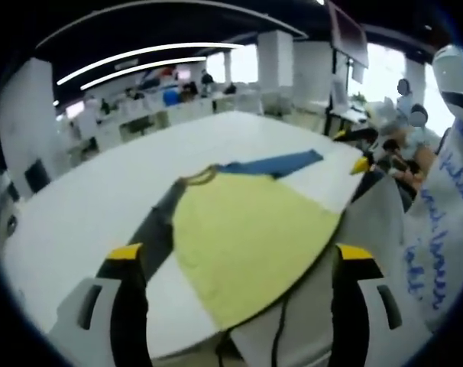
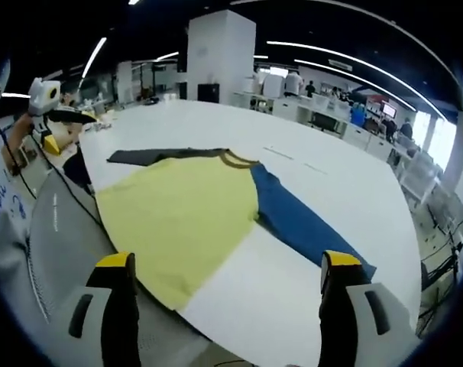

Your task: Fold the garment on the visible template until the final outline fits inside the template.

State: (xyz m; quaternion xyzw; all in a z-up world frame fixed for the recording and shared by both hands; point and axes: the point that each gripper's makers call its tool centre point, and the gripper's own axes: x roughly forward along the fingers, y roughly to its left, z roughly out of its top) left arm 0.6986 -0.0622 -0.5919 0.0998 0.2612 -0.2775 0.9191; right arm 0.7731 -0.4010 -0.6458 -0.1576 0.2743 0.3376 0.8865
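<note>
Left gripper view catches seated people [image 1: 406, 126] beyond the shirt [image 1: 250, 237]; both tongs spread, empty

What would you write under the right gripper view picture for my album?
Open right gripper hovering over a yellow shirt with one blue sleeve and one dark sleeve, spread flat on a white table.

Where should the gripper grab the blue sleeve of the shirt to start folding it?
Probably at the far end of the blue sleeve, near its cuff. It lies flat and stretched straight out from the yellow body on the white table, so the right gripper, jaws open, could come in over the near table edge, pinch the tip and swing it across.
</note>
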